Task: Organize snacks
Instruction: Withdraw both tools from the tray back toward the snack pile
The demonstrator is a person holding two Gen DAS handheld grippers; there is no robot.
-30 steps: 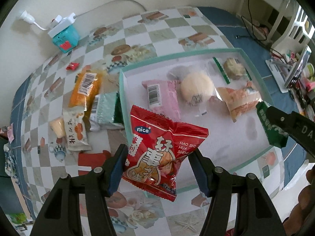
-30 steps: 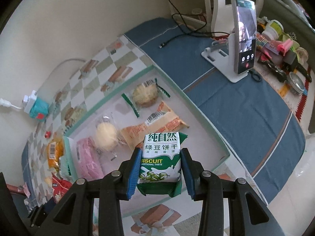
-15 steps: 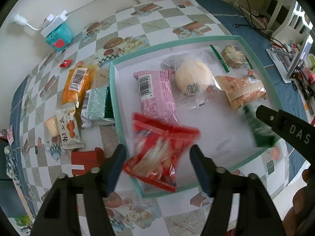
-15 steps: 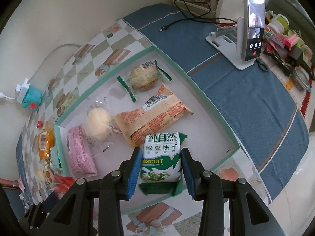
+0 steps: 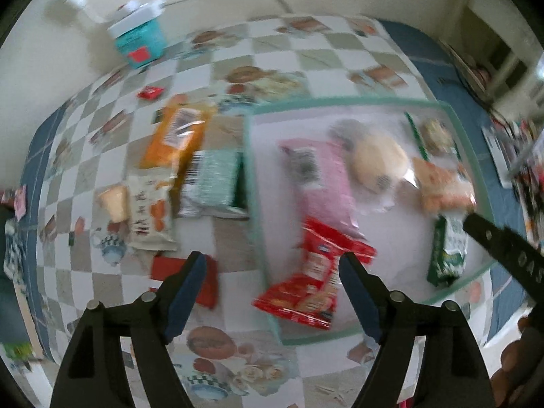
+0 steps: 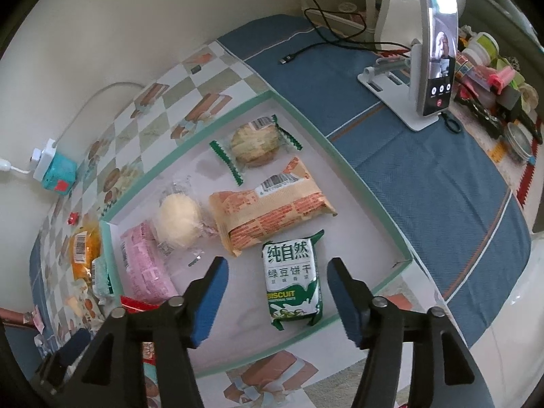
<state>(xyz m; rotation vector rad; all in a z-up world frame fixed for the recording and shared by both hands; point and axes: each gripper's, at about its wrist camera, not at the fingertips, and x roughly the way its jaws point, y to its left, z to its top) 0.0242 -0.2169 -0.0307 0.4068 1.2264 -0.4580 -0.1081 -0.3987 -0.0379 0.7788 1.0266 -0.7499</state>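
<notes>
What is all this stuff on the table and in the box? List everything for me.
tray: 1, white with green rim, centre of table
green biscuit pack: 1, in tray, near corner
red snack bag: 1, over tray's near edge
orange-print pack: 1, in tray
pink pack: 1, in tray
round bun: 1, pale, in tray
round cookie: 1, in tray, far end
orange pack: 1, outside tray
phone on stand: 1, blue cloth
left gripper: open
right gripper: open
</notes>
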